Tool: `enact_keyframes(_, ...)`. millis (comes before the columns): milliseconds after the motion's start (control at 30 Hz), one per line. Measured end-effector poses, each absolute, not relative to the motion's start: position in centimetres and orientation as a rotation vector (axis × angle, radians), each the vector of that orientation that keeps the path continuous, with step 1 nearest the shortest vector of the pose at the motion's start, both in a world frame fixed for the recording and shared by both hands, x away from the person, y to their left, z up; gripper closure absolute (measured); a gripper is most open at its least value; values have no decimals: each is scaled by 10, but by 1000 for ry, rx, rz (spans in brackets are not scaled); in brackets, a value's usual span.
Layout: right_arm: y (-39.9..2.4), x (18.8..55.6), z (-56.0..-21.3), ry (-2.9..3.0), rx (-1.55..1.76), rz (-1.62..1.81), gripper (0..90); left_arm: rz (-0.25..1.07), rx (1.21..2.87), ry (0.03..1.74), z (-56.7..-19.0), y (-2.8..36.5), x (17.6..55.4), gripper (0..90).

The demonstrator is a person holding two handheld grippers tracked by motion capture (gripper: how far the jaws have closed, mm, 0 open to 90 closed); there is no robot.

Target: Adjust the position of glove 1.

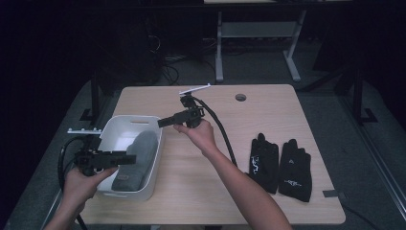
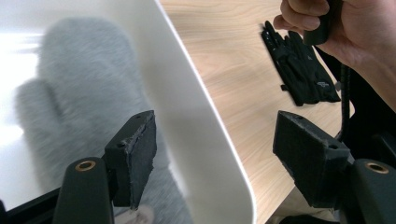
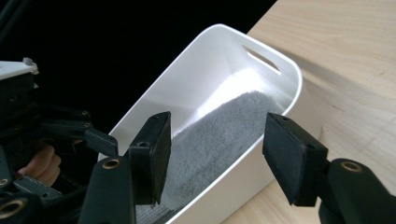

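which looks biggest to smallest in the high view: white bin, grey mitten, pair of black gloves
1. white bin
2. and 3. grey mitten and pair of black gloves: these look about alike, and the left gripper covers part of the mitten, so I won't rank them.

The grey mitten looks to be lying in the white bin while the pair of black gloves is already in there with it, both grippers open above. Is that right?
Not quite. The grey mitten does lie in the white bin, but the black gloves are on the table, off to the bin's right, as the high view shows. The left gripper and right gripper are open, holding nothing.
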State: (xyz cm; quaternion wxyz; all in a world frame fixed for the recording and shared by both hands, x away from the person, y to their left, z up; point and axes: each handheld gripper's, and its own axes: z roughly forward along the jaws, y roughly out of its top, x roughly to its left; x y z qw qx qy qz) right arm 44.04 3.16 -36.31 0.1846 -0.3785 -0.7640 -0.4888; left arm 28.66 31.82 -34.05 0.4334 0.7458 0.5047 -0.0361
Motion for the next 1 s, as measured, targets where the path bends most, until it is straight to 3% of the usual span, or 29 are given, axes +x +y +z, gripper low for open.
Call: enact_keyframes(1000,-88,422,-348,-2124,-1167,-1456,397,-145,1961,1077,-335,201,307,272)
